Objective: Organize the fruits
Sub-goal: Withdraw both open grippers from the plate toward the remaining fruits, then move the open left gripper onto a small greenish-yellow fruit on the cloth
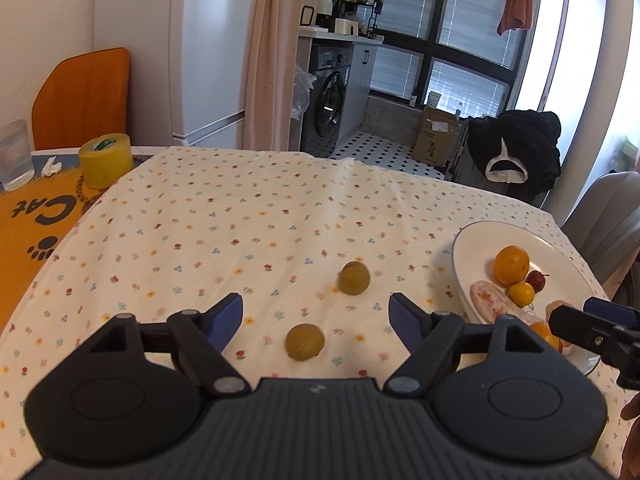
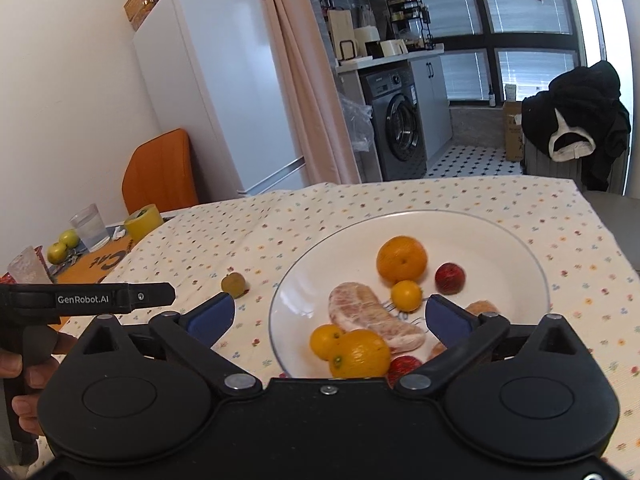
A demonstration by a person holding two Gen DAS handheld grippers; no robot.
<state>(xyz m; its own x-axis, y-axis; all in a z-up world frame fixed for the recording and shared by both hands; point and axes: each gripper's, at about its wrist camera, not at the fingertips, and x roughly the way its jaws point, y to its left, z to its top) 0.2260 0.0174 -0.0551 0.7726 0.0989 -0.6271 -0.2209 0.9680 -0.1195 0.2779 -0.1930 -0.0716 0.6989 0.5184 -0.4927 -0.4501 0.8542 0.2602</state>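
Two small brown-green round fruits lie on the flowered cloth: the near fruit (image 1: 305, 341) sits between the fingers of my open left gripper (image 1: 316, 314), the far fruit (image 1: 354, 277) a little beyond. A white plate (image 2: 500, 236) holds an orange (image 2: 401, 259), small yellow citrus (image 2: 406, 295), a red fruit (image 2: 449, 278), a peeled pomelo segment (image 2: 372, 318) and more oranges (image 2: 359, 354). My right gripper (image 2: 328, 316) hovers open over the plate's near side, holding nothing. In the left wrist view the plate (image 1: 476, 248) is at right, with the right gripper (image 1: 592, 326) above its near rim.
A yellow tape roll (image 1: 105, 160), a glass (image 1: 15, 155) and an orange cat mat (image 1: 36, 220) lie at the table's far left. Two green apples (image 2: 63, 246) rest beside the glass. An orange chair, a fridge and a grey chair surround the table.
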